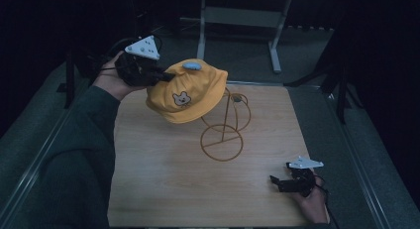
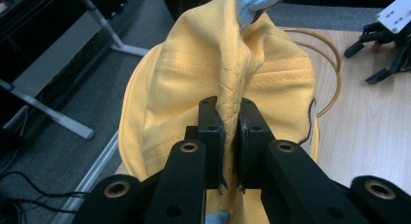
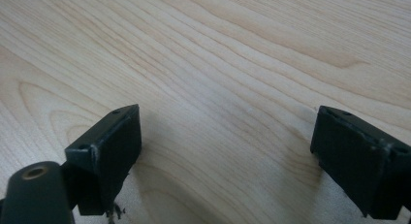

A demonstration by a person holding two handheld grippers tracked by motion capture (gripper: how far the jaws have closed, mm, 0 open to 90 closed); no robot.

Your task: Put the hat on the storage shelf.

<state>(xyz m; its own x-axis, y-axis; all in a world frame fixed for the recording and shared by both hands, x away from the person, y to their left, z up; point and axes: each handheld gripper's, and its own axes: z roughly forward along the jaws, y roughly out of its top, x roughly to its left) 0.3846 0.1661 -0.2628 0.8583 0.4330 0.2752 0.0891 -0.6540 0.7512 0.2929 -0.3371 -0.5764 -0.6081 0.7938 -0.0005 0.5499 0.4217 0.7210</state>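
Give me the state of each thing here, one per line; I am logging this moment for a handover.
yellow bear cap: lifted off the table, a fold of its fabric pinched, hanging beside the stand.
left hand-held gripper: shut on the cap's fabric.
right hand-held gripper: open, jaws wide apart, low over the wooden table.
wire hat stand: upright on the table, bare.

The hat [image 1: 187, 92] hangs above the counter's [image 1: 163, 189] far left part, pinched at its left edge in the left gripper [image 1: 157, 76], which comes in from the left beyond the counter's edge. Just right of the hat and partly behind it stands a wire stand [image 1: 224, 135] (its ring base on the counter); the hat seems to touch its top, though that is unclear. The right gripper [image 1: 280, 183] sits low over the near right corner, well apart from both.
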